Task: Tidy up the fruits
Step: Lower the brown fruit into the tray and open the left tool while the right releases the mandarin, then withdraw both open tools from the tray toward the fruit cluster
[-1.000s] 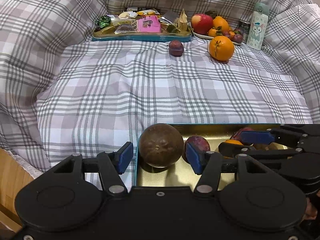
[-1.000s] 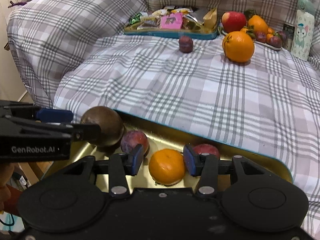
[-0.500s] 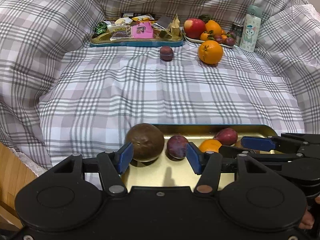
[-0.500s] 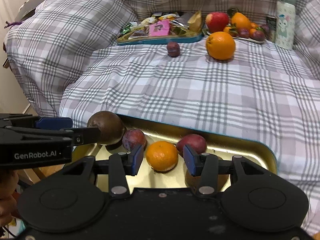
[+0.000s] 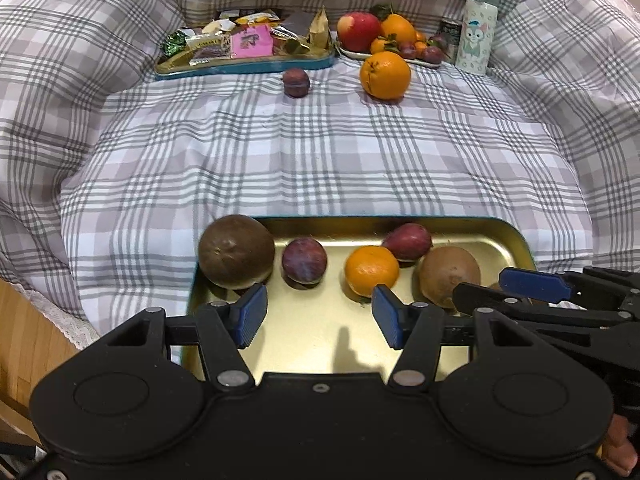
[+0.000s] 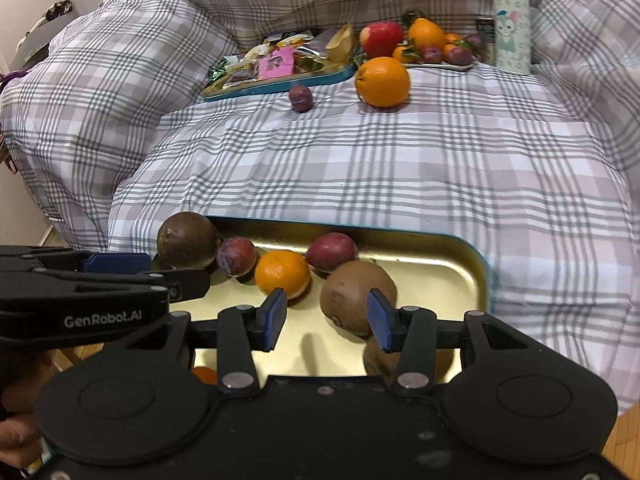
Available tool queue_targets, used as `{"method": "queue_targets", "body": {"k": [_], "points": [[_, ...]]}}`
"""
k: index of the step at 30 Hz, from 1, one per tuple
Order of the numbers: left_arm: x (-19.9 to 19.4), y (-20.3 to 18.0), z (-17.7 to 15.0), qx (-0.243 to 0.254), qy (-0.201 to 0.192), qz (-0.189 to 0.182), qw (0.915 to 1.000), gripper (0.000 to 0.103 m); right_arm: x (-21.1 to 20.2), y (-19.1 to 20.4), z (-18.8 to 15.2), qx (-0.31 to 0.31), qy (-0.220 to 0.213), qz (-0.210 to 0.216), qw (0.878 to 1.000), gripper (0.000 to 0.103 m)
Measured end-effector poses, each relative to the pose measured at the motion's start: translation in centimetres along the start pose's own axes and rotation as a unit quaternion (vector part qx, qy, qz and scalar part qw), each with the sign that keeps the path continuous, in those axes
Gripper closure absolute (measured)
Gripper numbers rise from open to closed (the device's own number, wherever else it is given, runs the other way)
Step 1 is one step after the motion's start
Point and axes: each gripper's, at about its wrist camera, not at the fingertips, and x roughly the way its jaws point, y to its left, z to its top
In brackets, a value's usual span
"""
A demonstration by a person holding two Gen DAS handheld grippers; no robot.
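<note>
A gold tray with a blue rim [image 5: 516, 240] [image 6: 476, 268] lies near me on the plaid cloth. It holds a dark brown round fruit [image 5: 236, 251] [image 6: 187, 240], a purple plum [image 5: 304, 260] [image 6: 237, 256], a small orange [image 5: 372, 270] [image 6: 282, 273], a red plum [image 5: 407, 241] [image 6: 331, 251] and a kiwi [image 5: 449, 275] [image 6: 356, 292]. My left gripper [image 5: 316, 316] is open and empty above the tray's near part. My right gripper [image 6: 326, 320] is open and empty, just in front of the kiwi. A loose plum [image 5: 296, 82] [image 6: 301, 97] and a large orange [image 5: 385, 75] [image 6: 383, 82] lie far back.
At the back stand a blue-rimmed tray of snacks [image 5: 244, 46] [image 6: 280, 64], a white plate [image 5: 416, 62] with an apple, oranges and plums, and a pale bottle [image 5: 476, 36] [image 6: 510, 24]. The cloth [image 5: 320, 152] rises in folds on both sides. A wooden edge [image 5: 24, 328] is at the left.
Both grippers have drawn back from the tray, so more of it and the kiwi now show. The brown fruit, held between the left fingers a second ago, now rests free in the tray.
</note>
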Motion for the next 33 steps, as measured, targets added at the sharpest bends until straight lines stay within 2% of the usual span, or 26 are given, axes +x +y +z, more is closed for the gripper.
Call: {"method": "queue_targets", "body": {"k": [6, 11, 17, 23, 33], "points": [[0.2, -1.3, -0.7, 0.003, 0.019, 0.007, 0.9998, 0.042, -1.2, -0.8, -0.9, 0.013, -0.001, -0.007, 1.000, 0.055], [0.5, -2.0, -1.2, 0.000, 0.037, -0.004, 0.9993, 0.042, -1.8, -1.3, -1.4, 0.022, 0.004, -0.013, 1.000, 0.055], [1.0, -2.6, -1.3, 0.001, 0.057, 0.002, 0.9984, 0.042, -2.0, -2.2, -1.7, 0.035, 0.020, -0.016, 0.999, 0.055], [1.7, -3.2, -1.8, 0.006, 0.085, -0.001, 0.9964, 0.046, -1.8, -2.8, -2.1, 0.040, 0.040, -0.019, 0.998, 0.055], [1.0, -4.0, -1.1, 0.033, 0.082, -0.017, 0.9959, 0.046, -1.4, -3.4, -1.8, 0.049, 0.071, -0.011, 0.996, 0.055]]}}
